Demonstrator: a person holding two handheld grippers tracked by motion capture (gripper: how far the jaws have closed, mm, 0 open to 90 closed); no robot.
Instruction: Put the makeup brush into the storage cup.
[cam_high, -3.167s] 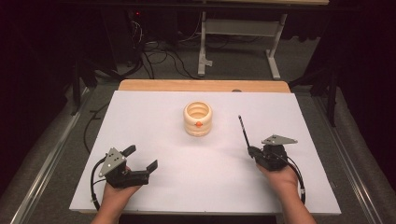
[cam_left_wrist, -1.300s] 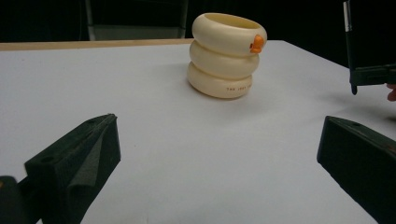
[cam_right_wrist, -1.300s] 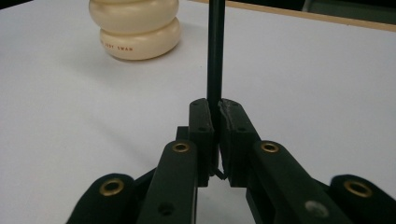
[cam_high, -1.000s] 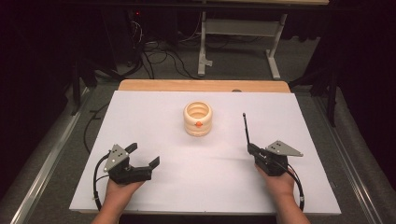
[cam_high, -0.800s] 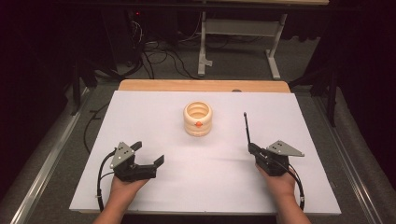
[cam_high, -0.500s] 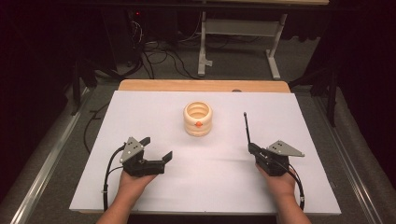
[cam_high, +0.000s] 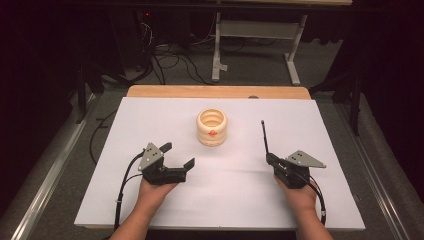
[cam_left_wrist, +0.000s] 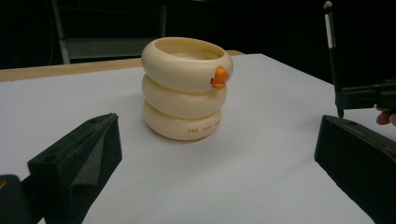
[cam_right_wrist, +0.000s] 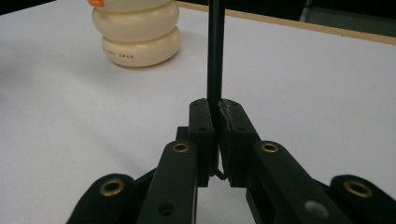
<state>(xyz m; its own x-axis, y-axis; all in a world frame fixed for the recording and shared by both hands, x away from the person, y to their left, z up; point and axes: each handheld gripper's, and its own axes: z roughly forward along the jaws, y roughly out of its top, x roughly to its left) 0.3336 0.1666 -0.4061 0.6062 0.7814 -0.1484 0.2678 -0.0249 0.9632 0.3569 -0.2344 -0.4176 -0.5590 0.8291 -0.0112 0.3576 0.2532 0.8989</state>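
Observation:
A cream holder (cam_high: 212, 127) made of three stacked rings, with a small orange knob, stands upright in the middle of the white table top (cam_high: 320, 125). My left gripper (cam_high: 178, 155) is open, low over the table to the holder's near left. In the left gripper view its wide-apart jaws frame the holder (cam_left_wrist: 187, 88), with nothing between them. My right gripper (cam_high: 270, 159) sits to the holder's near right, shut on a thin black pen (cam_high: 263, 135) that points away from me. In the right gripper view (cam_right_wrist: 215, 116) the pen (cam_right_wrist: 215, 46) rises from the pads, with the holder (cam_right_wrist: 135, 32) off to the left. The pen (cam_left_wrist: 330, 42) also appears at the right of the left gripper view.
A wooden board (cam_high: 215, 91) lies along the table's far edge. Beyond it, on the dark floor, are cables (cam_high: 165, 55) and a metal stand (cam_high: 255, 35). Metal rails run along both sides of the table.
My left gripper has moved forward and to the right, closer to the holder. The right gripper and its pen have kept still.

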